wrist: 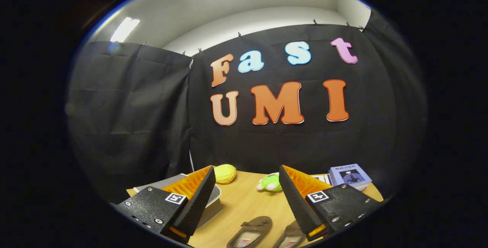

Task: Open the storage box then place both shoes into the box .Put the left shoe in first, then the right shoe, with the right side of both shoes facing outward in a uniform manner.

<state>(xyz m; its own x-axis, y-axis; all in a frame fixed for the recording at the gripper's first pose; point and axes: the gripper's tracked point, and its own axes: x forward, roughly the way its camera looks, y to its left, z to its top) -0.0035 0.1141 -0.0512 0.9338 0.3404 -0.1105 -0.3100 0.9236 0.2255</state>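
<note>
Two brown shoes lie side by side on the wooden table (244, 198), low between my fingers: one shoe (251, 231) to the left and the other shoe (291, 234) partly hidden behind my right finger. A grey storage box (214, 202) with its lid down sits behind my left finger, mostly hidden by it. My gripper (246, 194) hangs above the table, open, with nothing between its fingers.
A yellow plush toy (225, 173) and a green plush toy (270, 183) rest at the table's far side. A blue book (349, 175) lies on a white box at the far right. Black cloth walls close the booth behind the table.
</note>
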